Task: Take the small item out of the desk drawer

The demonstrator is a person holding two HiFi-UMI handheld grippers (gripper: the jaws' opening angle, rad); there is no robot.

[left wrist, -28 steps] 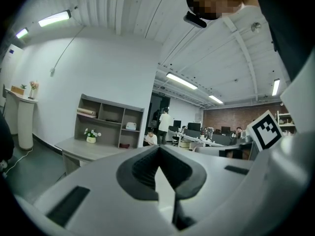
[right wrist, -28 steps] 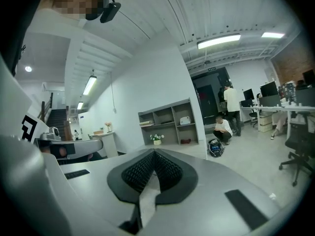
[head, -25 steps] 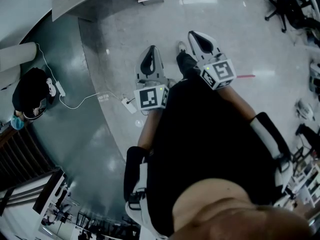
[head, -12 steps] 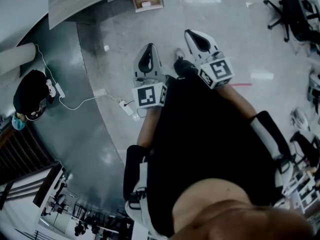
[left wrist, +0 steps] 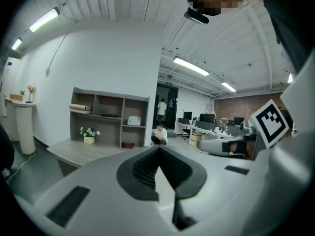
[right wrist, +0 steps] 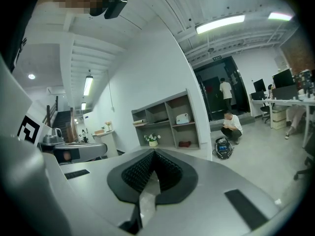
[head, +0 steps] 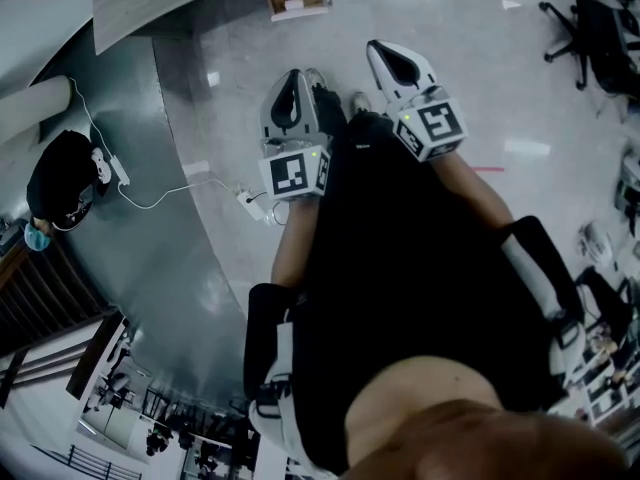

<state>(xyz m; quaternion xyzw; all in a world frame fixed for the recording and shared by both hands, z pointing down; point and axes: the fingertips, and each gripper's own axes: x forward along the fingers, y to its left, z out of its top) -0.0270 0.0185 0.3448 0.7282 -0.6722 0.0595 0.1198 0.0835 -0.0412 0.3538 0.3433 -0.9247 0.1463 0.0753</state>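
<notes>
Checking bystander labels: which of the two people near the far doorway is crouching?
The nearer person, squatting low beside a dark bag; the other person stands upright in the doorway behind.

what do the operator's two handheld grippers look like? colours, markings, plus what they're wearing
They match. The left gripper and right gripper have pale grey, rounded fingers tapering to a point, around a black teardrop-shaped recess lined with ribbed pads. Behind each sits a white cube printed with black square markers. The person wears a black top.
</notes>
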